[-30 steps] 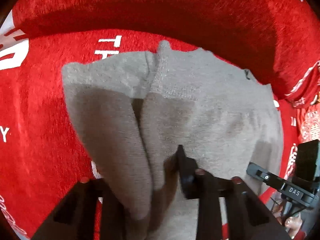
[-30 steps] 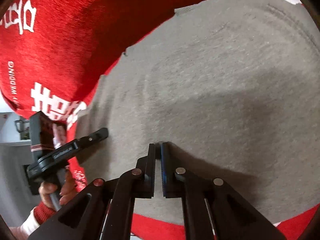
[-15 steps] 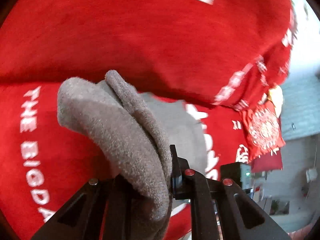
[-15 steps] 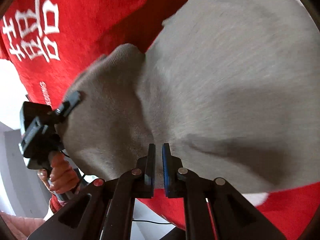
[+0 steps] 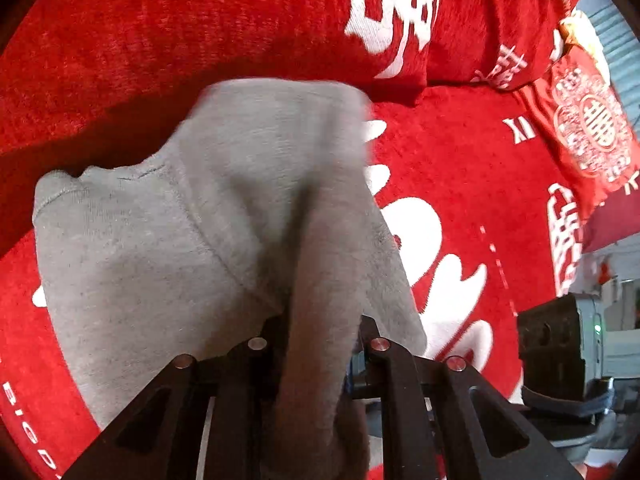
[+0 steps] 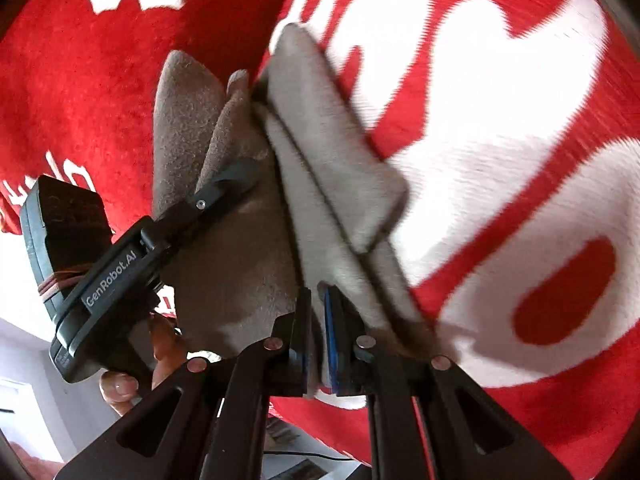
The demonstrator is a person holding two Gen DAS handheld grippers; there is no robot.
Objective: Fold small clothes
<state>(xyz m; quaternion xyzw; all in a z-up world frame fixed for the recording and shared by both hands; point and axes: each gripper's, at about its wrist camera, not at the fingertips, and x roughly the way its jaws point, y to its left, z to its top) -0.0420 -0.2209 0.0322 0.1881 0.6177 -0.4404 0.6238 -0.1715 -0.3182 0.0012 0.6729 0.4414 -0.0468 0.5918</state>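
Both the "GenRobot.AI"-marked left gripper (image 6: pixel 224 188) and the right gripper (image 6: pixel 316 312) pinch the grey garment (image 5: pixel 160 240) over the red blanket (image 5: pixel 460 184).

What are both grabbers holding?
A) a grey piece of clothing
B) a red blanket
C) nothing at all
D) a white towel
A: the grey garment is pinched in the left gripper, and the right gripper is shut on its edge, above the red blanket.

Left claw (image 5: pixel 316 344) tips buried under grey garment (image 5: pixel 200 220); garment's far edge motion-blurred.
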